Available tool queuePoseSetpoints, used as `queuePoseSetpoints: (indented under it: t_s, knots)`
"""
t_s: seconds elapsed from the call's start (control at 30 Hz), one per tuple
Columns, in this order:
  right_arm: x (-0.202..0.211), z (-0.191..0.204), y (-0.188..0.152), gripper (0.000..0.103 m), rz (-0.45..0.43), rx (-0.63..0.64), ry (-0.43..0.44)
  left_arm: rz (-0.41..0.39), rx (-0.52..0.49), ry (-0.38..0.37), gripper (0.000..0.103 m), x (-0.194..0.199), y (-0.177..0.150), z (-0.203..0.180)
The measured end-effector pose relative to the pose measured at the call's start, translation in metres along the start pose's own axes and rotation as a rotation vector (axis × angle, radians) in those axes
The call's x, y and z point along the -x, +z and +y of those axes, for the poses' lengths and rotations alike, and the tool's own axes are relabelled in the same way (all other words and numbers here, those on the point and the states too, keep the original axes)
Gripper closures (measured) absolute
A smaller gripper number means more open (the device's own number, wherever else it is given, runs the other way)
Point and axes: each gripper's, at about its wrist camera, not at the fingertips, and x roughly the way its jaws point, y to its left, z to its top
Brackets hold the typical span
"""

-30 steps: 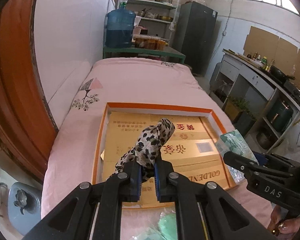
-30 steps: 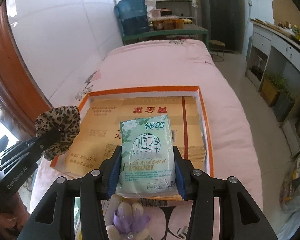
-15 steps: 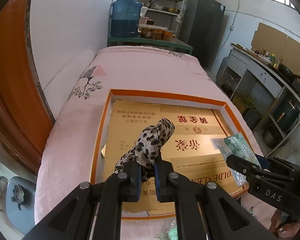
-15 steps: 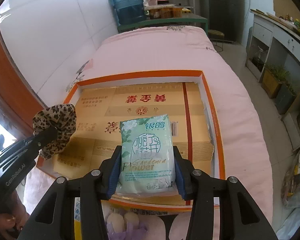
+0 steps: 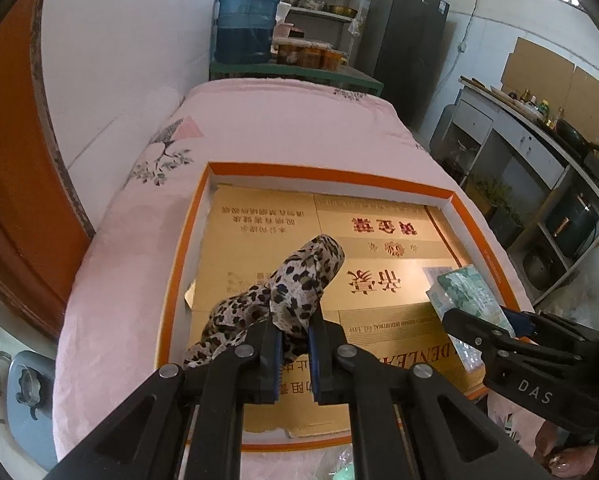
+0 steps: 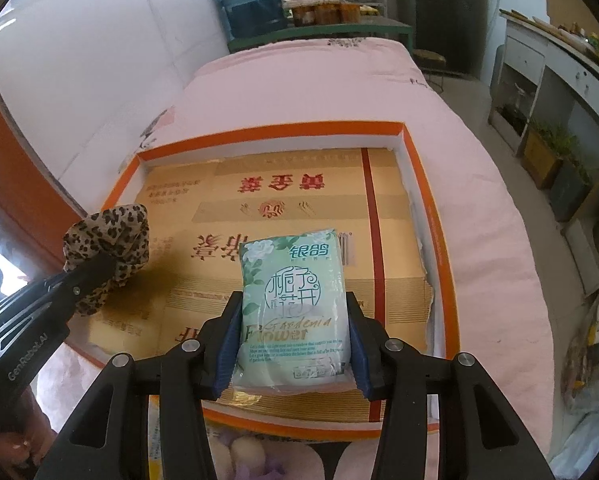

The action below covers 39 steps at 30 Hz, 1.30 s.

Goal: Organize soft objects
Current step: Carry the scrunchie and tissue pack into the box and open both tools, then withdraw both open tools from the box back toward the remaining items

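My left gripper [image 5: 293, 354] is shut on a leopard-print scrunchie [image 5: 299, 284], held above the near left part of a shallow orange-rimmed box [image 5: 327, 174] lined with gold cardboard. In the right wrist view the scrunchie [image 6: 111, 240] and the left gripper's arm show at the left. My right gripper [image 6: 293, 344] is shut on a pale green tissue pack [image 6: 293, 300], which hangs over the near middle of the box [image 6: 415, 160]. In the left wrist view the pack [image 5: 463, 292] and the right gripper's body appear at the right.
The box lies on a pink bed cover [image 5: 283, 120]. A white wall [image 5: 131, 60] runs along the left. A blue water bottle [image 5: 245, 24] stands on a green table at the far end. Green packets [image 5: 345, 472] and a pale plush item [image 6: 239, 452] lie near the bed's front edge.
Both grippers have sunk toward the box with their loads still held, so the box looms larger and fills more of each view.
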Motion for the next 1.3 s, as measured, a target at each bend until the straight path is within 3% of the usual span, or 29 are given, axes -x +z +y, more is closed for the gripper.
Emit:
queuePoseSetpoints:
  t_s: [0.63, 0.9, 1.17, 1.3]
  knots:
    - [-0.013, -0.003, -0.003, 0.052, 0.023, 0.004, -0.009, 0.064, 0.011, -0.046, 0.089, -0.019, -0.008, 0.001]
    - [-0.012, -0.001, -0.002, 0.051, 0.015, 0.020, -0.010, 0.080, 0.018, -0.071, 0.056, -0.024, -0.007, 0.007]
    - [-0.008, 0.000, -0.003, 0.049, 0.004, 0.017, -0.008, 0.073, 0.014, -0.072, 0.050, -0.013, -0.005, 0.005]
    - [-0.001, 0.000, -0.002, 0.036, -0.012, 0.020, -0.014, 0.055, 0.015, -0.072, 0.043, -0.004, -0.002, 0.005]
